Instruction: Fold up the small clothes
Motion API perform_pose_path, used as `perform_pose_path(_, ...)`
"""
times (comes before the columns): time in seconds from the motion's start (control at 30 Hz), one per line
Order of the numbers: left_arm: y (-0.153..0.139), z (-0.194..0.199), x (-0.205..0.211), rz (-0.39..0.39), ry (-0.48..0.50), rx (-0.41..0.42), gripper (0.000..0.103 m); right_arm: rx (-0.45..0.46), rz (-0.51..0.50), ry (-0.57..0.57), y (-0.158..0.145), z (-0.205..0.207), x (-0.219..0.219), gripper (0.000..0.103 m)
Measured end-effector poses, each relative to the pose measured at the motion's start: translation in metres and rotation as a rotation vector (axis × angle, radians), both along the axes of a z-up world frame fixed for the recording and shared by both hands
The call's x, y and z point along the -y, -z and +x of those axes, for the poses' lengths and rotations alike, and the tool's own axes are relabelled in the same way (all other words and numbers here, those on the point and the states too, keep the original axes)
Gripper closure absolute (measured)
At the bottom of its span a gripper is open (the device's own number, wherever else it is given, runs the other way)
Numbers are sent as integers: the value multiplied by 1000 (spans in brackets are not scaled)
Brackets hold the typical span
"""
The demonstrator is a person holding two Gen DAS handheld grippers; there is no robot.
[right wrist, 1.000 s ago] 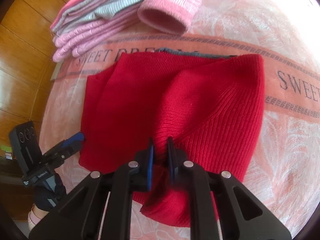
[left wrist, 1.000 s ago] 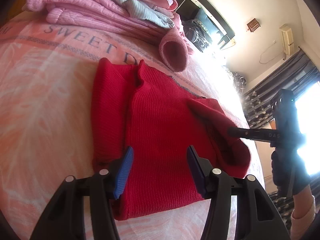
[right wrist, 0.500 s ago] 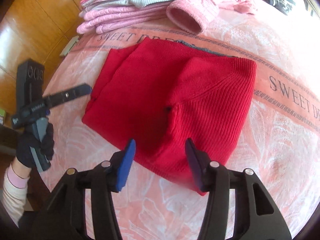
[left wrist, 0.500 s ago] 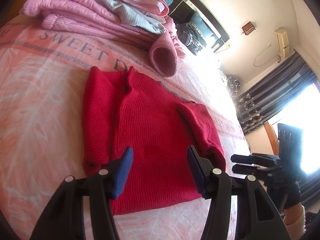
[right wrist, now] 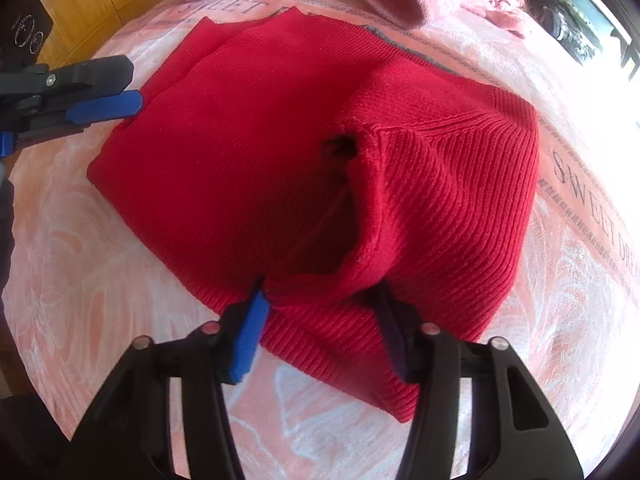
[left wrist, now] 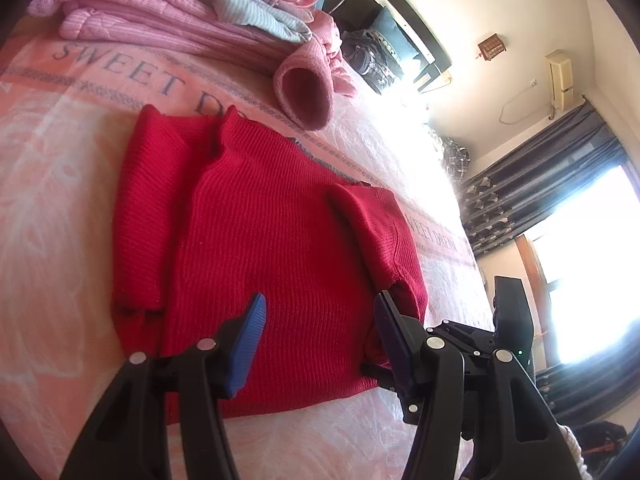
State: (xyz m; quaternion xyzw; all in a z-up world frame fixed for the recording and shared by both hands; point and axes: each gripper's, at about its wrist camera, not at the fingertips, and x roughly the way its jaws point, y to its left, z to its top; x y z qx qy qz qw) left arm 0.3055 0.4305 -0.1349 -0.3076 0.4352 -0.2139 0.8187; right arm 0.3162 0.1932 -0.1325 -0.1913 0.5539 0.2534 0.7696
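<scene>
A red knitted sweater [left wrist: 260,232] lies flat on the pink bedspread, both sleeves folded inward over its body. My left gripper [left wrist: 320,328] stands open over the near hem of the sweater, its blue pads apart with nothing pinched. In the right wrist view the same red sweater [right wrist: 260,152] fills the middle, and my right gripper [right wrist: 320,320] is open with its fingers straddling the hem edge below the folded sleeve [right wrist: 440,200]. The left gripper [right wrist: 100,92] shows at the sweater's left edge. The right gripper's body shows beside the sweater in the left wrist view.
A stack of folded pink and grey clothes [left wrist: 180,12] lies at the far side of the bed, with a pink rolled cuff [left wrist: 304,92] close to the sweater's collar. The bedspread [left wrist: 60,160] bears printed lettering. Dark curtains [left wrist: 560,184] and a bright window are on the right.
The right gripper let go of the folded sleeve, opened, and has come back down to the sweater's hem. The left gripper moved closer over the near hem, staying open.
</scene>
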Motion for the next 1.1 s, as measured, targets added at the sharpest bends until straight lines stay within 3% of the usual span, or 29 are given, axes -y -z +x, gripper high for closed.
perform_pose_path(0.07,2,1,4,-13,9,-7,46,-31,60,12,-7,4,11,82)
perform_pose_path(0.17,6,5,10,-47,22,-26,45,-103,179,60,-17,13,33,93)
perform_pose_path(0.3,14,13,25,-144,48,-61,43,-173,324,101,-34,16,60,94)
perform_pose_path(0.4,24,28,41,-287,70,-108,40,-210,423,127,-43,19,77,95)
perform_pose_path(0.5,42,48,60,-442,70,-167,39,-216,481,135,-53,23,87,95)
perform_pose_path(0.67,64,79,87,-591,50,-191,39,-200,529,121,-67,22,103,95)
perform_pose_path(0.87,74,102,121,-683,78,-216,38,-195,591,120,-73,27,117,95)
perform_pose_path(1.1,80,111,138,-716,85,-231,37,-199,627,102,-76,27,118,95)
